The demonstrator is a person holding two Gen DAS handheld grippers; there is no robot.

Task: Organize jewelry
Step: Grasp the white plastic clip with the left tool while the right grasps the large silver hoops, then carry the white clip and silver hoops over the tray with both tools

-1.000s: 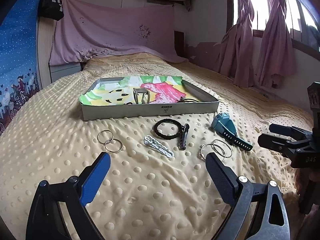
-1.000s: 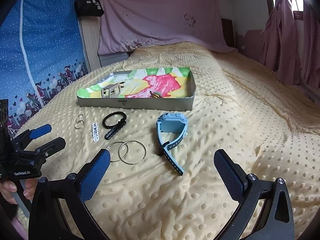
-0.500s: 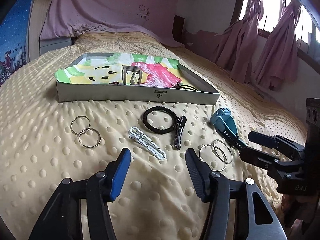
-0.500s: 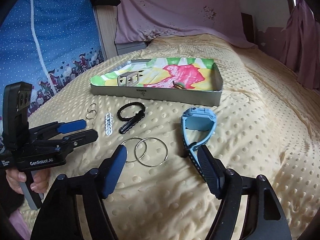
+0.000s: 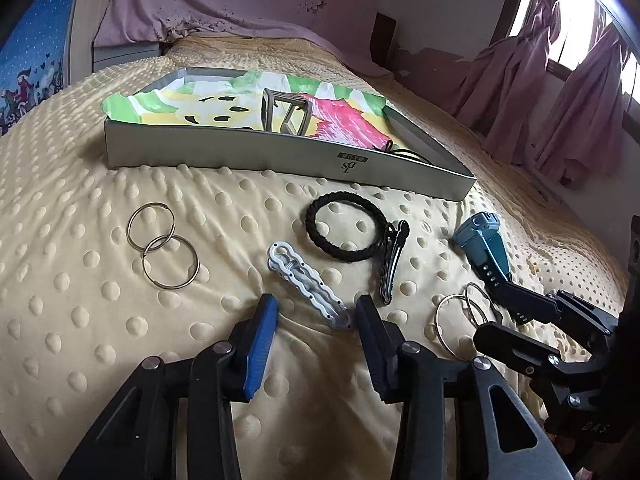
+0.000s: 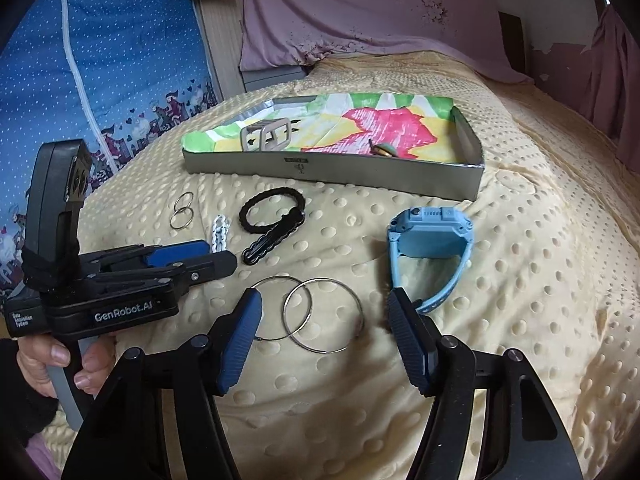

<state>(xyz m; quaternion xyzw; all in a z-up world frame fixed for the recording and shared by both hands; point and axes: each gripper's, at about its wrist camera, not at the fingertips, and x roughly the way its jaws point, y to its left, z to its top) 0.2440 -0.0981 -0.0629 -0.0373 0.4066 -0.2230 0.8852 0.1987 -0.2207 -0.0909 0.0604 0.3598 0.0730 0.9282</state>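
On the dotted yellow bed, nearer than the grey tray, lie a black hair band, a blue watch and ring pairs; the left tool, jaws just narrowing, brackets the wavy white clip untouched; the right tool, likewise closing, straddles two silver hoops, unpinched.

My left gripper is black with blue ribbed pads, silver screws and white "GenRobot.AI" lettering on its body; a grey handle sits in my hand. My right gripper has matching black arms and blue pads
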